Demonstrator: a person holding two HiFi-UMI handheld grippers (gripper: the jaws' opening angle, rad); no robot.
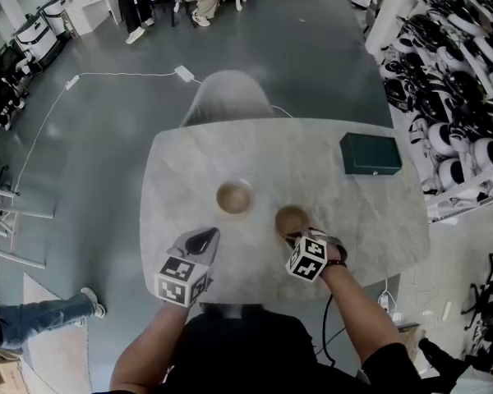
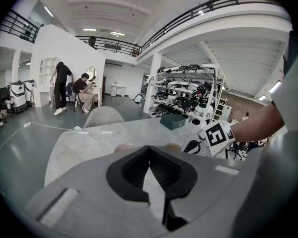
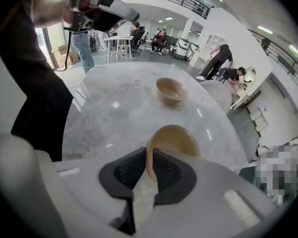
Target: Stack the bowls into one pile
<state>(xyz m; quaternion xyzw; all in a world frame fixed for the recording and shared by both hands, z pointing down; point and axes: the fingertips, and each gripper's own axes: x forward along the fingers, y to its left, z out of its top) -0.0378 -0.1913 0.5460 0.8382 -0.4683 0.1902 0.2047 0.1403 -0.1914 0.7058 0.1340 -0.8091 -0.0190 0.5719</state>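
Note:
Two tan bowls stand apart on the marble table (image 1: 312, 154). One bowl (image 1: 234, 197) (image 3: 170, 89) sits near the middle. The other bowl (image 1: 292, 218) (image 3: 178, 139) rests on the table to its right, closer to me. My right gripper (image 1: 300, 238) (image 3: 150, 157) points steeply down at the near rim of this bowl. The thin rim stands between its slightly parted jaws, close to both pads. My left gripper (image 1: 201, 240) (image 2: 149, 150) hovers at the front left, shut and empty, short of the middle bowl.
A dark green box (image 1: 370, 154) (image 2: 172, 121) lies at the table's back right. A grey chair (image 1: 228, 97) stands behind the far edge. Shelves of gear (image 1: 452, 97) line the right side. People are at desks in the background.

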